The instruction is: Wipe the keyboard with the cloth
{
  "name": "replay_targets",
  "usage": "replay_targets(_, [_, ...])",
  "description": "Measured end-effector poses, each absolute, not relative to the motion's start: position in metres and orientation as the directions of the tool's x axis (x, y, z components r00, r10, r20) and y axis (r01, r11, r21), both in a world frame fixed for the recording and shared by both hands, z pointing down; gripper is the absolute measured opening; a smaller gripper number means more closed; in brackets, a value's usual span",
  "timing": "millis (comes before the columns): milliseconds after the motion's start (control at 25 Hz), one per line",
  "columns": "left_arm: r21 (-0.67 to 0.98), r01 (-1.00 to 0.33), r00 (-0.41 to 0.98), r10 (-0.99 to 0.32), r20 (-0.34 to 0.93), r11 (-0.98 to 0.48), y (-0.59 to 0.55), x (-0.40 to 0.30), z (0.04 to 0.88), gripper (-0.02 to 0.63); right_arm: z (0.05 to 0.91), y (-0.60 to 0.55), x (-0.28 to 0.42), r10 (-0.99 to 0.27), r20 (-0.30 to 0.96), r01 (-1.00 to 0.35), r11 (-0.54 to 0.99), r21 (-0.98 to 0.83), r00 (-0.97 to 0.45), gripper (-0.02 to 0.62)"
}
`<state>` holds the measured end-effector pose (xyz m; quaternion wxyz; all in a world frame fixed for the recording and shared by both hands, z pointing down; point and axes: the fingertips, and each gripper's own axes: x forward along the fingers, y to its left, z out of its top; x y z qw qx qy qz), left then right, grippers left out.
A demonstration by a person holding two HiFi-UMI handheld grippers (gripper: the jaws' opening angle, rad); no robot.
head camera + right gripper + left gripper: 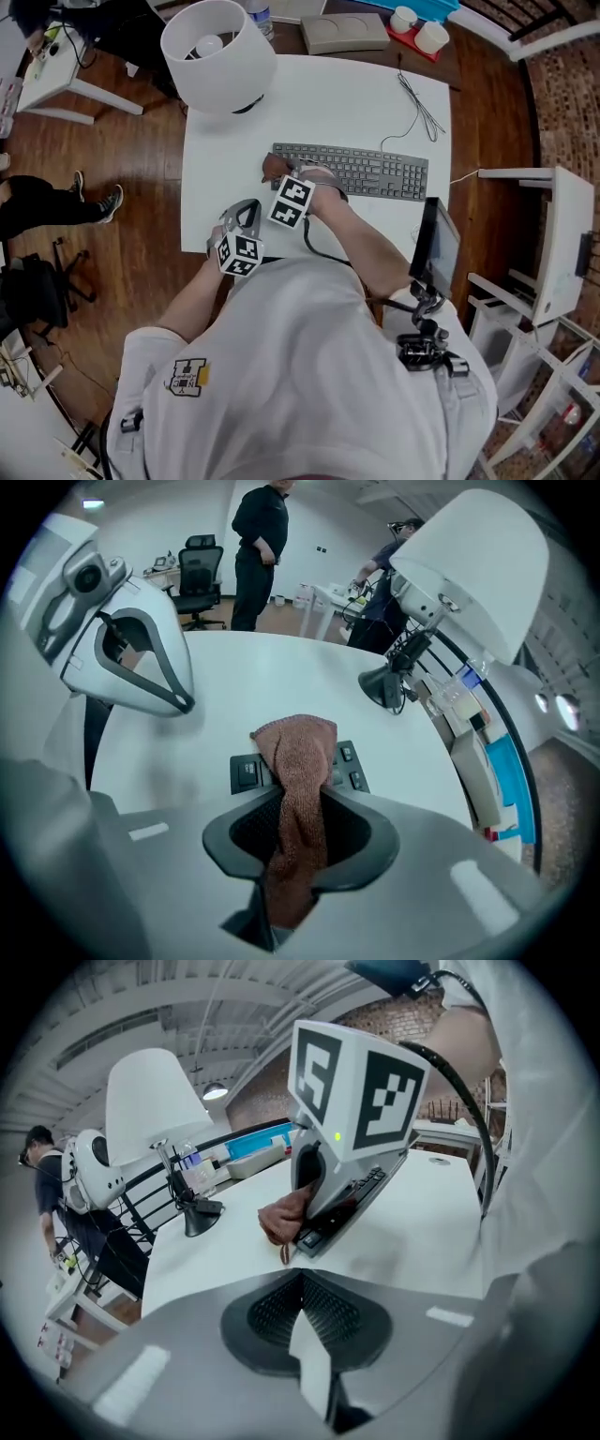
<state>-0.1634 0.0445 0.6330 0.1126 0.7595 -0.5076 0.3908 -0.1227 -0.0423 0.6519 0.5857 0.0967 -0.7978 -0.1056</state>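
The left gripper (302,1283) has its grey jaws pressed together with nothing between them. Just ahead of it, the right gripper (302,1215), topped by its marker cube, holds a reddish-brown woven cloth (279,1218) against the end of a dark flat keyboard (361,1192) on the white table (422,1232).

The right gripper (275,170) is pointed steeply downward from an outstretched bare right forearm (361,239), jaws clamped on a reddish-brown woven cloth (298,761). The left gripper (302,1283) is held nearer the body, jaws pressed together, nothing gripped.
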Motion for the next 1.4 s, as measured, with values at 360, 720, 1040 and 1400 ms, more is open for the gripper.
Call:
replay_targets(360, [-0.206,-0.853,0.191,-0.654,0.732,-0.480,0.025,-0.147,0.652,-0.002,0.650,-0.085,0.039,-0.367,0.920,-0.291,0.902,0.318,-0.133,0.091])
replay_targets(720, [-0.226,-0.859,0.153,-0.651,0.743,-0.460,0.008,-0.126,0.655,-0.002,0.650,-0.128,0.261,-0.408,0.905,-0.575,0.714,0.398,0.120,0.091])
replay_targets(1040, [-0.221,-0.866,0.151,-0.656,0.740,-0.449,0.011,-0.123,0.655,-0.002,0.634,-0.122,0.264,-0.421,0.898,-0.581,0.702,0.413,0.130,0.089])
replay_targets(1400, [-0.213,-0.864,0.175,-0.668,0.724,-0.457,0.039,-0.150,0.641,-0.002,0.623,-0.065,-0.023,-0.358,0.899,-0.176,0.931,0.321,-0.252,0.091])
